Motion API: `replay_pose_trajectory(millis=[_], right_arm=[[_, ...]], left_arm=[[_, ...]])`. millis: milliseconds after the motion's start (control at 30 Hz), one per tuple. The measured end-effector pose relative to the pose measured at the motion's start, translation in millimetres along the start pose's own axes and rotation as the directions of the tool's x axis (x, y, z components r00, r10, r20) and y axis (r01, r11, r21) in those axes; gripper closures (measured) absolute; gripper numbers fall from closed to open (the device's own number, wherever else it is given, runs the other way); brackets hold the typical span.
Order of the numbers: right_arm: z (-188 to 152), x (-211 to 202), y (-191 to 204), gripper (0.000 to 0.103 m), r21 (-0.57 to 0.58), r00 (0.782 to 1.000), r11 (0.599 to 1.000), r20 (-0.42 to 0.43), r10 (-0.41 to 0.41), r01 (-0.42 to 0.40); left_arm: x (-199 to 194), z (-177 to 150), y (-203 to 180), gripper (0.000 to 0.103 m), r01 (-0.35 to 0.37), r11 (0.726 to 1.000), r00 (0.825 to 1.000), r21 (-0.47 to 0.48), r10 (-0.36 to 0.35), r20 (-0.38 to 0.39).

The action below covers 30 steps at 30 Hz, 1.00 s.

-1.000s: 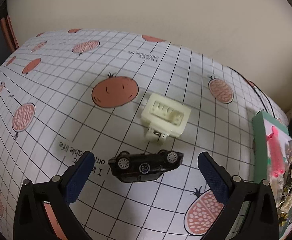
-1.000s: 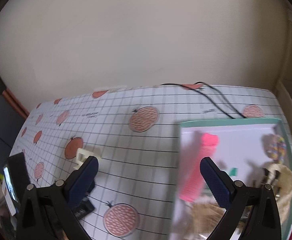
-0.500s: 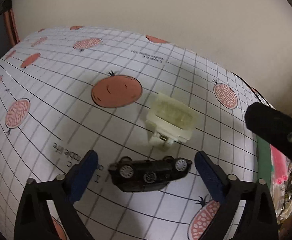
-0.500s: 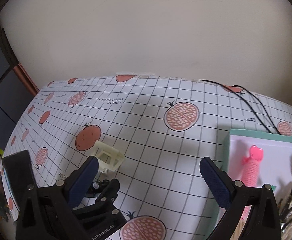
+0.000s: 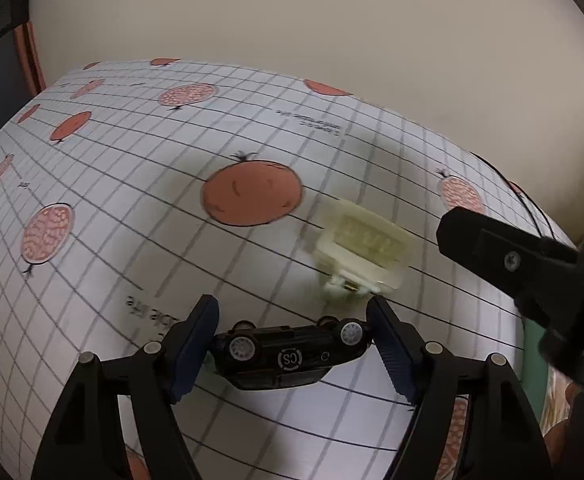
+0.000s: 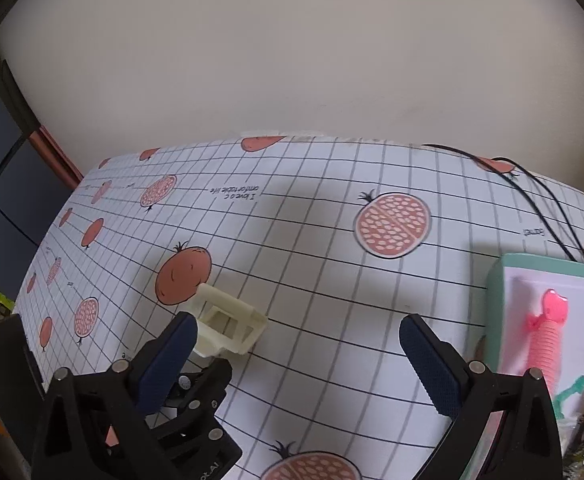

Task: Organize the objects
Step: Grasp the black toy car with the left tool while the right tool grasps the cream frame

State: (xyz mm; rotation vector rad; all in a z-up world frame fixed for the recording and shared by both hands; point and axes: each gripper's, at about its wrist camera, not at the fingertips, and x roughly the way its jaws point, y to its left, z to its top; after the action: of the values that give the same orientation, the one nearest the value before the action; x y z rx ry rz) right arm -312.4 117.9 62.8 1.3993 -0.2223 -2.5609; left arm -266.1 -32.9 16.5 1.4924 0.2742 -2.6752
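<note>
Left gripper (image 5: 292,344) closed in around a small black toy car (image 5: 290,354) lying on its side with wheels facing up and far, blue-padded fingers (image 5: 194,344) at or just beside its two ends on the white grid-patterned tablecloth printed with orange fruit (image 5: 132,208). Just beyond the car, slightly right: a blurred cream plastic box-shaped piece (image 5: 359,252), close to the car's far end, contact unclear. At right, nearer the camera: part of the right gripper's black body (image 5: 531,276), with a strip of green box edge (image 5: 533,356) below it.
</note>
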Motion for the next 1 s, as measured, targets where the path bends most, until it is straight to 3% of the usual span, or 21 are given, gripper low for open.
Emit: replay_pose_trajectory(millis=[367,633,800,1000], right_arm=[[-1,24,25,0.000,-0.037,0.999,0.999,-0.036,-0.008,0.007],[-1,42,39,0.000,-0.051,0.998,0.999,-0.067,-0.017,0.014],[-3,51,48,0.001,-0.052,0.997,0.999,-0.077,-0.015,0.011],[-1,54,53,0.009,-0.056,0.997,0.998,-0.078,-0.027,0.023]], left_arm=[[-5,3,34,0.026,-0.055,0.993,0.998,-0.103,0.055,-0.002],[-9,6,71,0.026,-0.105,0.969,0.994,-0.225,0.108,-0.001],[-7,7,79,0.026,-0.131,0.964,0.991,-0.233,0.133,-0.006],[-9,6,85,0.026,-0.149,0.958,0.988,-0.247,0.151,-0.008]])
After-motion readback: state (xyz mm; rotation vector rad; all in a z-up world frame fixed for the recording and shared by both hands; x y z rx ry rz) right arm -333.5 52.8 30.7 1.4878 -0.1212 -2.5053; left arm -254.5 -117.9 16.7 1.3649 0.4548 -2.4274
